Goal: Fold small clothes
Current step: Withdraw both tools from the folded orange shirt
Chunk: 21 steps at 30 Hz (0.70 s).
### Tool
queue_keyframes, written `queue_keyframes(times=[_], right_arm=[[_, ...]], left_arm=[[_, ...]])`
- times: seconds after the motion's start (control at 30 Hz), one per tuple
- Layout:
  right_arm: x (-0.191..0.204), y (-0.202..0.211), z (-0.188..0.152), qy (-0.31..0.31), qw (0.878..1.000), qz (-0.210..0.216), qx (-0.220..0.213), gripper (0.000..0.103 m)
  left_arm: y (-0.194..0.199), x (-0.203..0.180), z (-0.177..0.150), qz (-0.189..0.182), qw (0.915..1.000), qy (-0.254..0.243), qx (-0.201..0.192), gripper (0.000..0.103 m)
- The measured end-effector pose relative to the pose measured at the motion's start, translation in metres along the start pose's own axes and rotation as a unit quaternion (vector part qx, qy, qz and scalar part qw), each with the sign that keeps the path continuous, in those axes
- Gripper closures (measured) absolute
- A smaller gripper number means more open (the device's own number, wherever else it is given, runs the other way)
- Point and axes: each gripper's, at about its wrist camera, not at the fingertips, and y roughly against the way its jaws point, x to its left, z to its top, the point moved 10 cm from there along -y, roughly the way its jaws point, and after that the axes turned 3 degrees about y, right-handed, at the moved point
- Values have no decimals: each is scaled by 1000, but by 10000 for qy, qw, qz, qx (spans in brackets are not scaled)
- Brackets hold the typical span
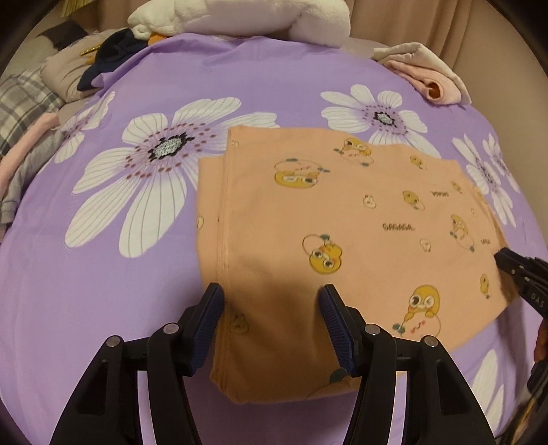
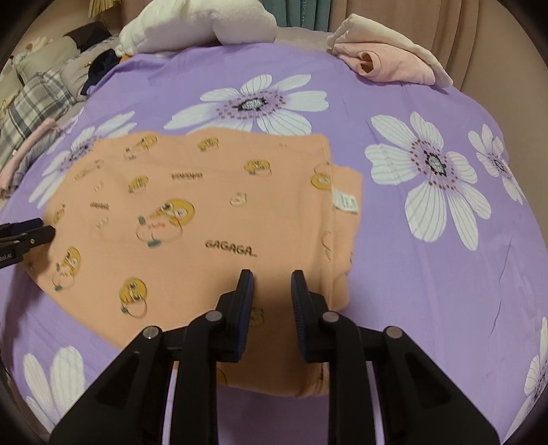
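White label (image 2: 345,202) on peach garment (image 2: 191,219) shows only in right wrist view.

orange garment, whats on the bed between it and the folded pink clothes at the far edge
Nothing: only bare purple flowered sheet separates the orange garment from the folded pink clothes. The right wrist view shows it best.

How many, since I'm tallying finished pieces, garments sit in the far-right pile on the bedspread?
2: a pink garment in front and a cream garment behind it, at the purple bedspread's far right edge. Others may be hidden beneath.
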Motion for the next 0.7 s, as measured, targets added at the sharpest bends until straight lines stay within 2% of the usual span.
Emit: queue_keyframes(times=[0.27, 0.7], right_arm=[[1, 3, -15, 6, 10000, -47, 1, 83], [1, 14, -40, -75, 9999, -10, 81, 83]], left_arm=[[2, 7, -20, -139, 9996, 181, 140, 44], [19, 12, -38, -239, 9989, 381, 135, 44]])
